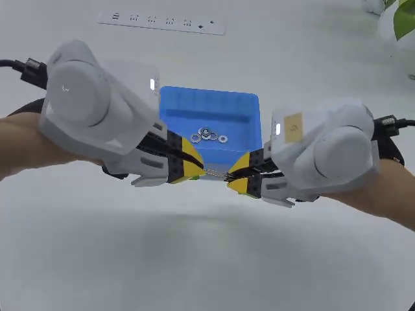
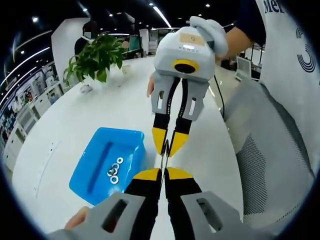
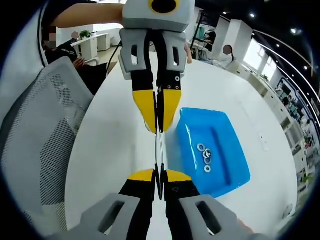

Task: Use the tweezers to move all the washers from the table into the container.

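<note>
- The left hand-held gripper (image 2: 161,173) and the right hand-held gripper (image 3: 159,174) face each other, each pinching one end of the tweezers (image 3: 159,150), probably to pass them across.
- The washers (image 1: 207,135) lie together in the blue container (image 1: 207,100), just behind the tweezers, on the table (image 1: 194,259).

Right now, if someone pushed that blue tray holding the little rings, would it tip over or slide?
Probably slide: the blue container is low and wide on a smooth white table. It looks like thin plastic, so likely light. The loose washers inside would probably shift.
</note>
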Demonstrator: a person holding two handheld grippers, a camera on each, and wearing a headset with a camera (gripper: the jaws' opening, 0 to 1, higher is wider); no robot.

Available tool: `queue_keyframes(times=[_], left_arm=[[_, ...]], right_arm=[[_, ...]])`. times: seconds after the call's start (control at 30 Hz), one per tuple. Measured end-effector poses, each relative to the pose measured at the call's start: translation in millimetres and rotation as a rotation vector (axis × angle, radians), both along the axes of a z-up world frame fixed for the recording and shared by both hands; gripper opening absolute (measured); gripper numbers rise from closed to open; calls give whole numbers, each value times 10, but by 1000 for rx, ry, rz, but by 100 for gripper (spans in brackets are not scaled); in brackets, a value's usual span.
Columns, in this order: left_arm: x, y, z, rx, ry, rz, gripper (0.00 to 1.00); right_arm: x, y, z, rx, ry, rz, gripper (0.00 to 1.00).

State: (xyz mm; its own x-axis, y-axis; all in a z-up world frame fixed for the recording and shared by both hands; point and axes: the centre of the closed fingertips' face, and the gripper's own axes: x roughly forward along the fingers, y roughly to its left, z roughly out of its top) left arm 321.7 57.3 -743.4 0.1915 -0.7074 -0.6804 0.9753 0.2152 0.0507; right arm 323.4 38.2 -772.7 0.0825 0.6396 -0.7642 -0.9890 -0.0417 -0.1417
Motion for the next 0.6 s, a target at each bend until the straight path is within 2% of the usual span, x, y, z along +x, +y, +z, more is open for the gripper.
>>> queue_keyframes(times=[0.07,0.17,0.2,0.3,0.37,0.6], left_arm=[[33,46,-143,40,9,-11,5],[60,44,-230,25,30,-1,5],[89,50,-270,13,40,17,5],[146,101,-381,29,50,34,5],[149,113,-417,26,66,37,5],[147,127,-497,36,74,55,5]], right_arm=[[16,9,-32,5,21,-14,7],[53,-5,-135,-24,23,-14,7],[57,35,-164,-21,21,10,7],[34,74,-153,-19,34,12,7],[38,75,-191,-38,27,30,7],[47,46,-259,-50,40,36,7]])
